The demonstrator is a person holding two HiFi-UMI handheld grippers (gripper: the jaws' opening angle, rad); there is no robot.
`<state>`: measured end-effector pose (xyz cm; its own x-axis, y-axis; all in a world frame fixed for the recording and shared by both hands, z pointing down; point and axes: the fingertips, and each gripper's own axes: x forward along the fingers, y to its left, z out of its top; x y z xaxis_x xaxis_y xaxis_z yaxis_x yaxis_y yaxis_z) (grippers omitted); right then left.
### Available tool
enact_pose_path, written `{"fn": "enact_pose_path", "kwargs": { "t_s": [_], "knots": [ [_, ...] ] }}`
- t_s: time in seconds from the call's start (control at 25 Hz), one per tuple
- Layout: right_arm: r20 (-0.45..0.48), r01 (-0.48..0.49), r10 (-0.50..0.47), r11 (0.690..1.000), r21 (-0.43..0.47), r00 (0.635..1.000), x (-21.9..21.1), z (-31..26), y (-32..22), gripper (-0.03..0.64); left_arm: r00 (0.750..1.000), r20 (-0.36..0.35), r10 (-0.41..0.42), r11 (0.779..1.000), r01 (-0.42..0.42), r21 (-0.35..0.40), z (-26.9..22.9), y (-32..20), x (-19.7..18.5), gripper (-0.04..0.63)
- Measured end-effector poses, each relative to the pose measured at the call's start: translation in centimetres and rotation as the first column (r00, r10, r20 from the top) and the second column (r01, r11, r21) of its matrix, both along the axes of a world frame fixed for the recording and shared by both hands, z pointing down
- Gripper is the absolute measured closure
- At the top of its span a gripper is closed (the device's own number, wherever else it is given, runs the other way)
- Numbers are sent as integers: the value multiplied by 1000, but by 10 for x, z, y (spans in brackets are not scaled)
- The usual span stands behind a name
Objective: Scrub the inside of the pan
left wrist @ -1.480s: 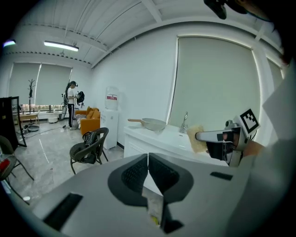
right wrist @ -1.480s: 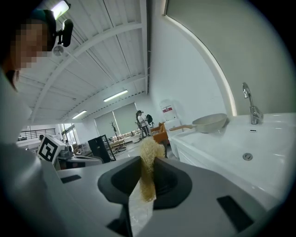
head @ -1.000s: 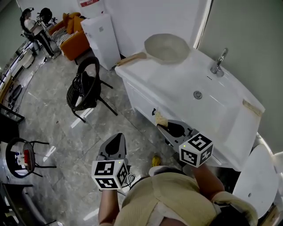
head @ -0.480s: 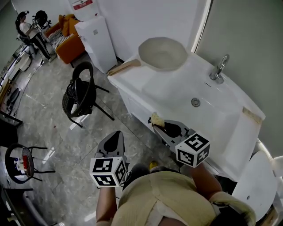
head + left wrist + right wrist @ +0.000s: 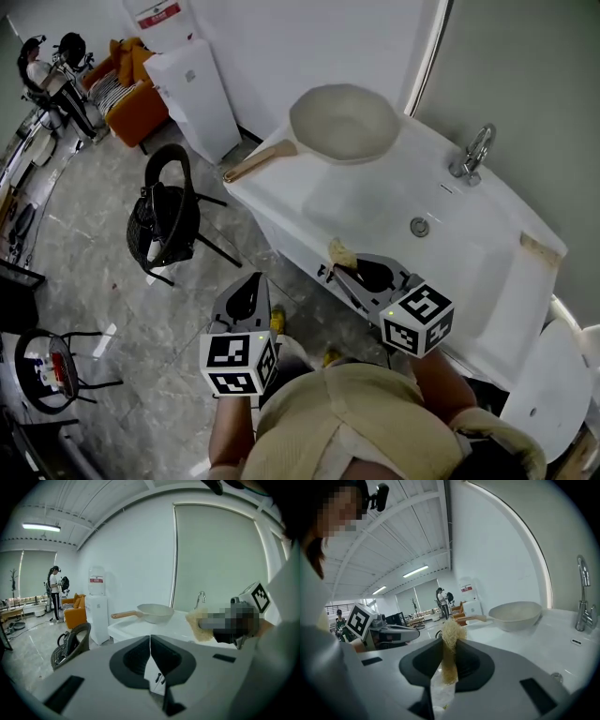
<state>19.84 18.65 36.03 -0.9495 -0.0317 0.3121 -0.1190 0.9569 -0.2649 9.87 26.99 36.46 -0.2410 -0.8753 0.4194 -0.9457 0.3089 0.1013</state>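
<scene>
The pan (image 5: 345, 122) is set upright on the far left corner of the white sink counter (image 5: 441, 272). Its wooden handle (image 5: 255, 162) projects past the counter's left edge. The pale inside of the pan faces up, and the pan is well apart from both tools.

The right gripper (image 5: 339, 269) is held at the front edge of the sink counter. In the right gripper view its jaws are seen clenched on a straw-coloured scrub pad (image 5: 450, 641), which is pinched between the jaw tips and protrudes above them. The marker cube (image 5: 418, 319) of this gripper is located off the counter, just in front of its front edge.

The left gripper (image 5: 249, 292) is held off the sink counter, in front of its left end and over the grey floor (image 5: 103, 272). In the left gripper view its jaws are seen pressed together, with nothing gripped between them.

A chrome faucet (image 5: 472, 153) is mounted at the back of the sink counter, and a drain (image 5: 420, 226) is set in the basin between the faucet and the right gripper. A black chair (image 5: 169, 211) stands on the floor to the left of the counter. A white water dispenser (image 5: 192, 89) stands against the wall beyond the counter's left end.
</scene>
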Motion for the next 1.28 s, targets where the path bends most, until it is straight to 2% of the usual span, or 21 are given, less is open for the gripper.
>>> {"fn": "enact_pose_path", "kwargs": {
  "t_s": [0.48, 0.72, 0.84, 1.12, 1.28],
  "knots": [
    [-14, -172, 172, 985, 19, 985, -86, -12, -52, 538, 983, 13, 184, 982, -183, -45, -4, -52, -94, 537],
    [-30, -252, 253, 967, 27, 967, -124, -13, -60, 538, 955, 10, 296, 954, -295, -47, -8, -72, -137, 537],
    [-45, -283, 284, 959, 31, 958, -136, -13, -62, 538, 934, -18, 356, 934, -357, -35, -10, -78, -146, 537],
    [-82, -342, 345, 939, 42, 935, -150, -10, -58, 538, 890, 9, 455, 889, -454, -52, -8, -84, -162, 535],
    [-100, -357, 361, 932, 60, 927, -152, -11, -61, 538, 877, 19, 479, 877, -478, -43, -8, -89, -166, 535]
  ]
}}
